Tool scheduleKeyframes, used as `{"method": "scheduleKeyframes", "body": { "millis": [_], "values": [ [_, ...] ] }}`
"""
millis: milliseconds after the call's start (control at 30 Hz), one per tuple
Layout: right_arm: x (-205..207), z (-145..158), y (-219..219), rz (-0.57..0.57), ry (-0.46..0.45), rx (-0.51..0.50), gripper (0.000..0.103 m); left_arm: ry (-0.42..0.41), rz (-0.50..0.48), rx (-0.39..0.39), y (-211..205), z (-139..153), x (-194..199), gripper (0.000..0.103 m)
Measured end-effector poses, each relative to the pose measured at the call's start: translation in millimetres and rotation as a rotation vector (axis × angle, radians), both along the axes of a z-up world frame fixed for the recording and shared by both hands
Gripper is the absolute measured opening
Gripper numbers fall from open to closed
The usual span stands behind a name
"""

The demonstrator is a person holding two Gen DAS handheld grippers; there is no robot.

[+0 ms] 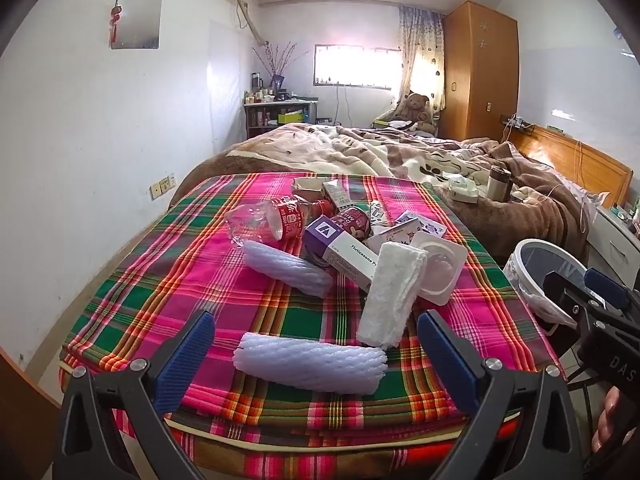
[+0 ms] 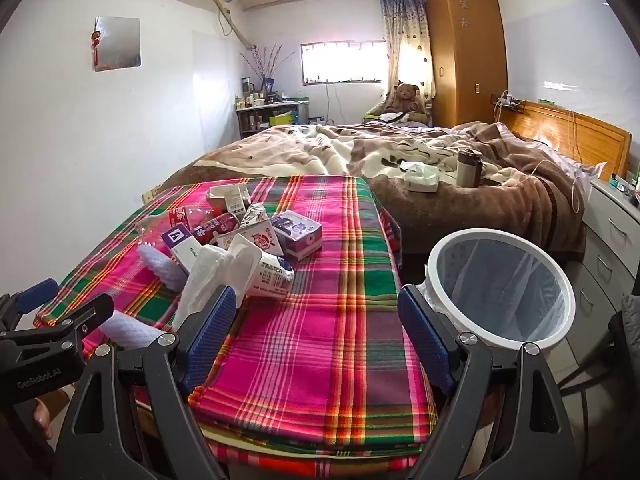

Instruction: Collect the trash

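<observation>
Trash heap, far-centre on plaid tabletop (image 1: 168,280): purple-white box (image 1: 340,254) reading "Fluticasone", red-labelled bottle (image 1: 268,220); foam sleeve (image 1: 310,366) lies nearest. White bin (image 2: 502,290) right. Left gripper (image 1: 316,354), right gripper (image 2: 316,334): fingers spread, empty.

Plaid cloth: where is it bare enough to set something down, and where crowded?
Bare: the plaid cloth on the side toward the white bin, and its near edge. Crowded: the far-left part, with foam sleeve, bottle and purple box.

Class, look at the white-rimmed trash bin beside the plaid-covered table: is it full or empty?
Empty, as far as visible: the trash bin shows only its clear liner inside; the very bottom is hidden.
</observation>
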State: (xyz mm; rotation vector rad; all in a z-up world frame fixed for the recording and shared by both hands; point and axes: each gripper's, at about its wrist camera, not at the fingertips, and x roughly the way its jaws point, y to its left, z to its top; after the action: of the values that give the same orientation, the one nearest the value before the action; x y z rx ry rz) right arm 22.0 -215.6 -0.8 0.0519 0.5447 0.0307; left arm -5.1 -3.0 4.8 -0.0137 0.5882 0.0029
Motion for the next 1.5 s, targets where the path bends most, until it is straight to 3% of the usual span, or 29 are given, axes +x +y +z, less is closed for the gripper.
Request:
{"method": "scheduleKeyframes", "body": {
  "millis": [1500],
  "values": [
    [-1.2, 1.3, 0.3, -0.005, -0.001, -0.005, 0.085, 0.003, 0.001, -0.010, 3.3, 0.3, -0.3, 0.103]
  ]
}}
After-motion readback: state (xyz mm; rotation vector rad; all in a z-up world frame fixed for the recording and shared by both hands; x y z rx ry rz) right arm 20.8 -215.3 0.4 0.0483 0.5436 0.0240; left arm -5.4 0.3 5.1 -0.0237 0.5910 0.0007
